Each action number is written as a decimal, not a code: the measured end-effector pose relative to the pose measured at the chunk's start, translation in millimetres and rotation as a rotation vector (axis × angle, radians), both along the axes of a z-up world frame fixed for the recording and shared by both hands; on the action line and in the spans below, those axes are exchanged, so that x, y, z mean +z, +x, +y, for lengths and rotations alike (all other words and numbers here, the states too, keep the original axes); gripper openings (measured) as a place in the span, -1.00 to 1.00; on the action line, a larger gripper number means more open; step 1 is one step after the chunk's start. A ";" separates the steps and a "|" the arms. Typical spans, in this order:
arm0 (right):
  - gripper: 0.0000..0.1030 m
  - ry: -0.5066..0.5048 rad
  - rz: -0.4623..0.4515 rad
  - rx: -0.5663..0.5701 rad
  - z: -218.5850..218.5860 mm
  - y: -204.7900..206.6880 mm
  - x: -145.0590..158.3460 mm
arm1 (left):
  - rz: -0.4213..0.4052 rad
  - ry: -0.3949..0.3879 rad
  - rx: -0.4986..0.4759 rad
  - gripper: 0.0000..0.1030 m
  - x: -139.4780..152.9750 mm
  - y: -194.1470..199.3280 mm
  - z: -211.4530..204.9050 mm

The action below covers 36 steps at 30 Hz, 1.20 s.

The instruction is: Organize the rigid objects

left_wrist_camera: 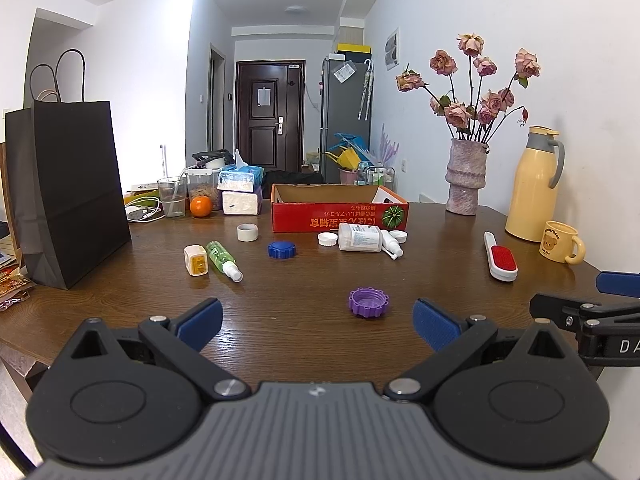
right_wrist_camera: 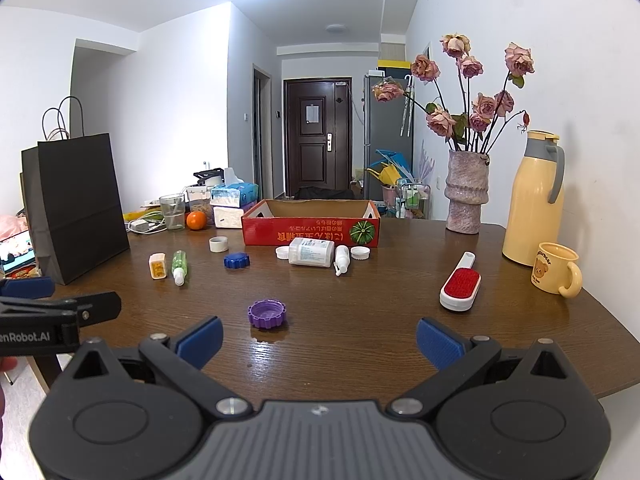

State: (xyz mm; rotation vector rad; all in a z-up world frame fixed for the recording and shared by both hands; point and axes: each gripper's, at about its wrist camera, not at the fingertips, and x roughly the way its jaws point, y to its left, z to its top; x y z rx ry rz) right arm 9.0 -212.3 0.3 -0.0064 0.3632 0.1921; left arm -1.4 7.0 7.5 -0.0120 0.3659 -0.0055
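**Both tongs spread over a scattered worktop**

Left tongs (left_wrist_camera: 318,322) and right tongs (right_wrist_camera: 319,342) hover side by side at the near edge of the wooden worktop (left_wrist_camera: 280,344), each with its ridged blue pads spread wide and nothing between them. Nearest lies the purple cap (right_wrist_camera: 267,313), a round plastic lid with a toothed rim, open side up. It sits just ahead and left of centre for the right tongs, just ahead and right of centre for the left; I judge neither clearly nearer. Being round, it has no long axis to line up with.

Off to the right rests the lint brush (right_wrist_camera: 460,284), a white handle with a red fuzzy pad, its long axis running away and slightly right, closer to the right tongs. Further back lie a ribbed blue cap (left_wrist_camera: 281,249), a green spray bottle (left_wrist_camera: 222,260) with nozzle toward the camera, a small cream case (left_wrist_camera: 195,260) and a tape roll (left_wrist_camera: 247,232). Beyond them a white bottle (left_wrist_camera: 359,237) lies on its side among white lids, touching or just before the red cardboard box (left_wrist_camera: 340,212), open-topped and probably the place for everything.
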 end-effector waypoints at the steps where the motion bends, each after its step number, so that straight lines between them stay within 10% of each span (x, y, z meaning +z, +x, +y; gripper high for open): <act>1: 1.00 0.000 0.000 0.000 0.2 -0.8 0.3 | 0.000 0.000 0.000 1.00 0.3 -0.1 0.1; 36: 1.00 0.001 0.012 -0.025 -9.6 25.0 -2.8 | 0.048 -0.013 -0.002 1.00 -13.4 33.2 -5.1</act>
